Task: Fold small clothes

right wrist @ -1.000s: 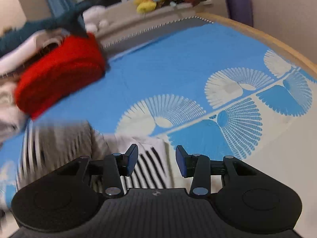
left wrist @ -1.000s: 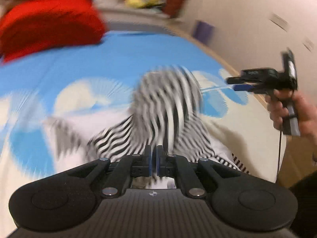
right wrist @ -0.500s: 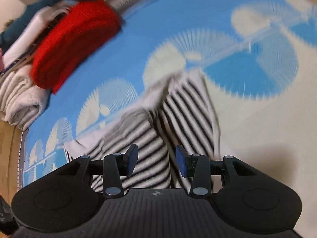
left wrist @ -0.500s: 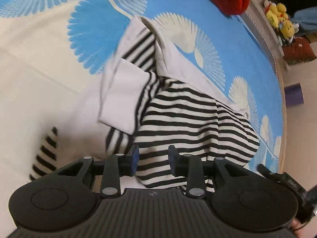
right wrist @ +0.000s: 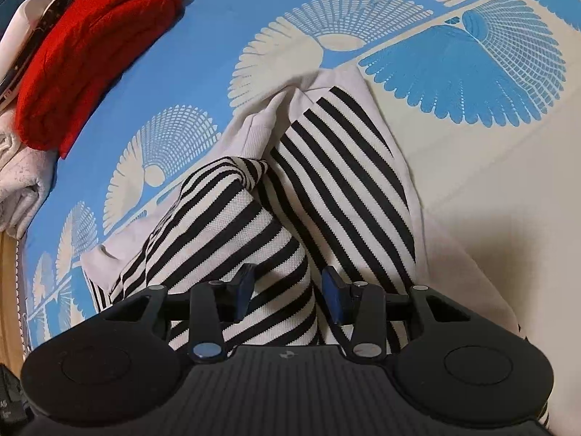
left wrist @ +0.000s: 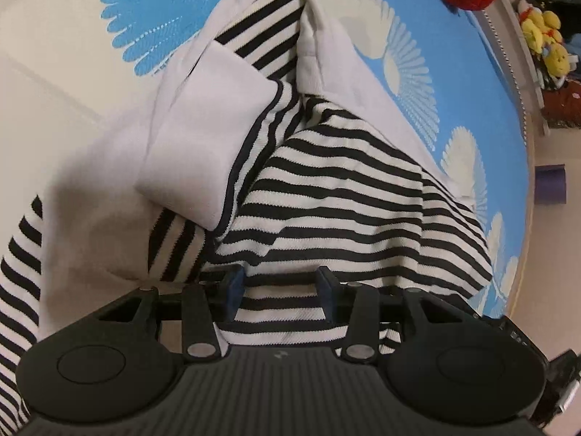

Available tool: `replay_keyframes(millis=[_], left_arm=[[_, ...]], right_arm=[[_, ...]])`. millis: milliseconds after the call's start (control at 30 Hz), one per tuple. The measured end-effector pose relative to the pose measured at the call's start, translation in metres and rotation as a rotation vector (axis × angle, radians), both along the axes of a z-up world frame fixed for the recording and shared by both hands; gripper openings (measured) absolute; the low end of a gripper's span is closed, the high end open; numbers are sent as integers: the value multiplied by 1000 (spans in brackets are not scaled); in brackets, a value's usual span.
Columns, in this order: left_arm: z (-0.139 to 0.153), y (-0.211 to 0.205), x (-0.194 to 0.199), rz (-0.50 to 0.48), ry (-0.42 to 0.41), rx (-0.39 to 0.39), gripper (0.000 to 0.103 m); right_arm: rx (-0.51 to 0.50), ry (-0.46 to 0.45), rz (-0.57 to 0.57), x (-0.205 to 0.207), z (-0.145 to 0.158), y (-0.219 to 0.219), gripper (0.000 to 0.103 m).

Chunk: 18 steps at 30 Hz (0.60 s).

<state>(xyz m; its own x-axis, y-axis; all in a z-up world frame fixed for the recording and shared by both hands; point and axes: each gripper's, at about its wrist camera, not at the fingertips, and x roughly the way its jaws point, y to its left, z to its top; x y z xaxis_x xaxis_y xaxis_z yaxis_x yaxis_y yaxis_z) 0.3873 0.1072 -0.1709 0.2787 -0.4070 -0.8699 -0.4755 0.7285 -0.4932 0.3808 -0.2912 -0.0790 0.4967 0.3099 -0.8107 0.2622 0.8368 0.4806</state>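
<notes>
Striped garment (left wrist: pixel 345 189) crumpled under left hand-held gripper (left wrist: pixel 279 287), jaws opening; right hand-held gripper (right wrist: pixel 287 287) closing, fabric between

The striped garment (left wrist: pixel 345 200) runs under the gripper body at the bottom of both wrist views, so its near hem is hidden, and its lower-left part is cut by the frame edge. The red knit (right wrist: pixel 90 54) is cropped at the left wrist view's top right. The yellow plush toys (left wrist: pixel 544 40) at right are too small to identify.
</notes>
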Motion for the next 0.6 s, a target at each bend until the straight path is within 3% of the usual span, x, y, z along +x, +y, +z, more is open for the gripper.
replay_keyframes(millis=[100,133,167,233,333,433,500,533,600], left_arm=[[-1,-2,3,6,-4,10,45],[-1,-2,4,7,-10,22,38],[0,-2,4,1,-16,38,22],[3,-2,5,-12,-34,66,1],[32,2,1,9,-131,147,1],[88,11,-6,38,-371,176,1],[113,18,-11,44,-485,211,0],[113,23,-11,54,-483,172,0],[94,33,-11,63,-372,60,1]], right_arm=[[28,-48,15,-3,4,-5,8],[46,-64,18,-4,6,-7,6],[67,-83,23,-5,9,-9,3],[95,-126,35,-8,16,-14,1],[159,-201,27,-13,31,-25,1],[279,-293,-26,-24,54,-41,1],[293,-325,-45,-32,64,-49,1],[283,-315,-43,-34,65,-49,1],[236,-211,-34,-33,54,-48,1]])
